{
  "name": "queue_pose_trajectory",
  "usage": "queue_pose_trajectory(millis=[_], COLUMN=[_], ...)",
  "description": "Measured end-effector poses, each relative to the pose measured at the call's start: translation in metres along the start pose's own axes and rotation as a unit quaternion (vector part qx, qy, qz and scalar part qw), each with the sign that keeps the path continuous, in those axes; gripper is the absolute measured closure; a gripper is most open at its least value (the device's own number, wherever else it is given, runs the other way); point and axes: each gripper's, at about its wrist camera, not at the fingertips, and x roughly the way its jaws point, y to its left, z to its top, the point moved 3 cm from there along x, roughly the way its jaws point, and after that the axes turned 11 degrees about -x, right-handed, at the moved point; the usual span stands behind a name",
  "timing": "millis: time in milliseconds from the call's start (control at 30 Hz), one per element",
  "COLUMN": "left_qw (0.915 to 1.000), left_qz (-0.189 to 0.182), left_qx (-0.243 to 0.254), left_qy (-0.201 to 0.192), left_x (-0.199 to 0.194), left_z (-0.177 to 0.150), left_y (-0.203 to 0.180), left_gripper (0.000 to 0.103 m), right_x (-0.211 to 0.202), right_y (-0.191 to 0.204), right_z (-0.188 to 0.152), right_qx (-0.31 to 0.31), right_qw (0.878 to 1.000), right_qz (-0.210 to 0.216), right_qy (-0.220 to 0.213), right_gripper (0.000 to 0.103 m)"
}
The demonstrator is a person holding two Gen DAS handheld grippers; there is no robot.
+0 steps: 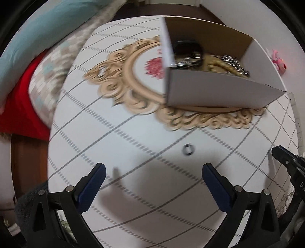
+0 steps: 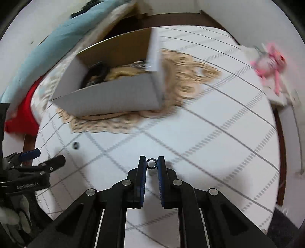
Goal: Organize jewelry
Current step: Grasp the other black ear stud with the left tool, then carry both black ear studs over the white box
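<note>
Right gripper (image 2: 152, 163) pinched a small dark ring (image 2: 152, 164) between its nearly closed pads above the white bench (image 2: 219, 152), the open cardboard box (image 2: 114, 95) of jewelry ahead, while the left gripper (image 1: 153, 169) stood wide and empty short of a second ring (image 1: 188, 149).

We are working over a round table (image 1: 133, 133) under a white cloth with grey grid lines and a beige scroll medallion (image 1: 122, 76). Pale-blue (image 1: 47, 34) and red (image 1: 21, 106) textiles are lying beyond its edge; white wall (image 2: 247, 17) behind.
</note>
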Motion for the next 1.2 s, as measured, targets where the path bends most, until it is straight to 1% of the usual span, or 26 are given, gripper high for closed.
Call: queue_pose_trajectory(millis=[33, 100, 133, 167, 200, 233, 267, 300, 433, 467, 667, 733, 833, 900, 967, 1067, 1200], left_qw=[1.0, 0.9999, 0.9998, 0.9998, 0.9997, 0.9996, 0.9994, 0.9993, 0.9988, 0.9988, 0.9981, 0.9975, 0.9956, 0.9935, 0.9917, 0.9901, 0.9893], left_qz=[-0.004, -0.004, -0.005, -0.005, -0.007, -0.012, -0.012, -0.014, -0.023, -0.024, -0.03, -0.034, -0.045, -0.056, -0.071, -0.093, -0.099], left_qx=[0.005, 0.012, 0.016, 0.02, 0.022, 0.022, 0.026, 0.028, 0.036, 0.037, 0.042, 0.044, 0.048, 0.048, 0.045, 0.031, 0.027], left_qy=[-0.004, -0.006, -0.007, -0.009, -0.009, -0.015, -0.017, -0.019, -0.023, -0.024, -0.033, -0.044, -0.067, -0.086, -0.098, -0.101, -0.104], left_x=[0.001, 0.001, 0.003, 0.004, 0.004, 0.002, 0.002, 0.002, 0.0, 0.0, -0.008, -0.009, -0.031, -0.053, -0.068, -0.084, -0.091], left_z=[0.0, 0.001, 0.001, 0.004, 0.003, 0.004, 0.004, 0.004, 0.002, 0.002, -0.005, 0.006, 0.006, 0.011, 0.022, 0.041, 0.063], left_y=[-0.008, -0.021, -0.027, -0.031, -0.032, -0.034, -0.037, -0.04, -0.047, -0.047, -0.056, -0.05, -0.05, -0.047, -0.044, -0.045, -0.048], left_gripper=[0.01, 0.028, 0.035, 0.049, 0.058, 0.061, 0.066, 0.073, 0.091, 0.093, 0.093, 0.093, 0.093, 0.093, 0.093, 0.093, 0.093], right_x=[-0.002, -0.005, -0.006, -0.008, -0.008, -0.009, -0.01, -0.011, -0.009, -0.009, -0.014, -0.018, -0.03, -0.041, -0.054, -0.074, -0.083], right_y=[-0.007, -0.018, -0.02, -0.023, -0.023, -0.024, -0.024, -0.024, -0.017, -0.017, -0.013, -0.011, -0.006, 0.0, 0.005, 0.016, 0.023], right_z=[-0.003, -0.006, -0.006, -0.006, -0.006, -0.006, -0.005, -0.005, -0.002, -0.001, 0.001, 0.002, 0.007, 0.014, 0.024, 0.047, 0.081], right_qx=[0.007, 0.018, 0.021, 0.024, 0.027, 0.029, 0.03, 0.031, 0.031, 0.031, 0.028, 0.028, 0.027, 0.022, 0.016, 0.006, -0.007], right_qw=[1.0, 1.0, 1.0, 1.0, 1.0, 0.999, 0.999, 0.999, 0.999, 0.999, 0.999, 0.999, 0.999, 0.998, 0.997, 0.994, 0.992], right_qz=[-0.001, -0.004, -0.006, -0.005, -0.006, -0.007, -0.006, -0.005, -0.004, -0.003, 0.001, 0.005, 0.014, 0.02, 0.028, 0.041, 0.049], right_qy=[-0.001, -0.003, -0.006, -0.007, -0.009, -0.011, -0.012, -0.013, -0.016, -0.017, -0.023, -0.027, -0.041, -0.054, -0.07, -0.098, -0.116], right_gripper=[0.091, 0.091, 0.091, 0.091, 0.091, 0.091, 0.091, 0.091, 0.091, 0.091, 0.091, 0.091, 0.091, 0.091, 0.091, 0.091, 0.091])
